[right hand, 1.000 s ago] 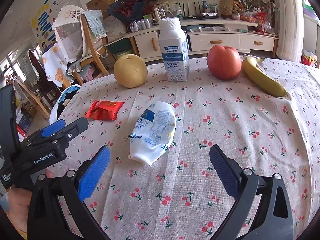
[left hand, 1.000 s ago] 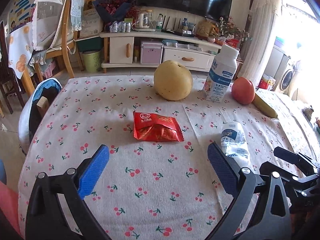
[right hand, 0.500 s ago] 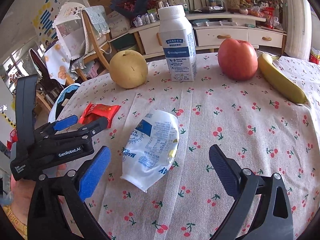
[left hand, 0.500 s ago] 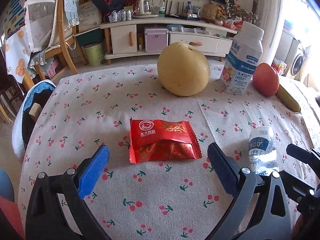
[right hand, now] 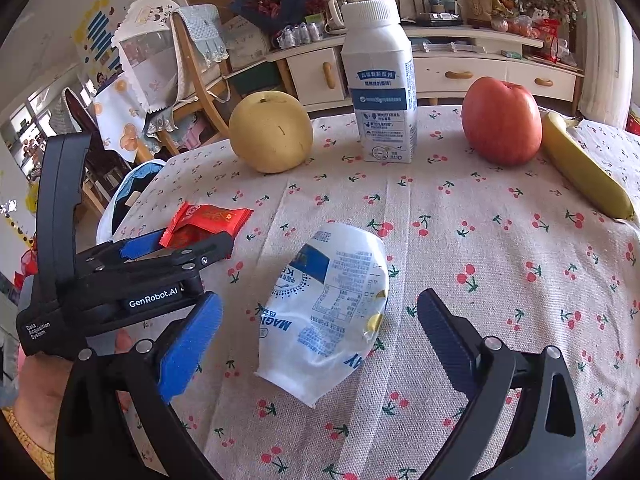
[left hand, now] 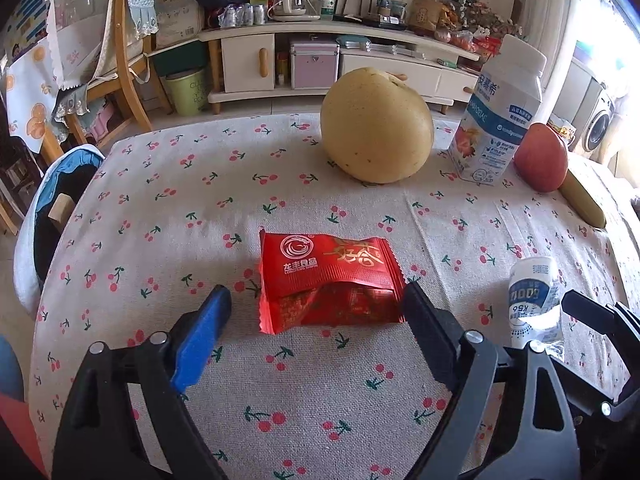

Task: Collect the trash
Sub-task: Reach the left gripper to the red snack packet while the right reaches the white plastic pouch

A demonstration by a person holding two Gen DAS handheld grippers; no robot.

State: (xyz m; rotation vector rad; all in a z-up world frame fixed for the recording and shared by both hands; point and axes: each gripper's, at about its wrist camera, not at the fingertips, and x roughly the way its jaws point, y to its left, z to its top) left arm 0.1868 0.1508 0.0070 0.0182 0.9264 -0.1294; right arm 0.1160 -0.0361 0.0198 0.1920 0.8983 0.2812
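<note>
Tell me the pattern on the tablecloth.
Red cherries with green stems on a beige tablecloth; the right wrist view shows it best.

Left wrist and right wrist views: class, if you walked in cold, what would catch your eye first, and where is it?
The red snack wrapper lies flat on the cherry-print tablecloth, between the closing jaws of the left gripper, not yet pinched. The crumpled white pouch lies between the open fingers of the right gripper. Behind stand a yellow pear, an upright white bottle, a red apple and a banana.
</note>
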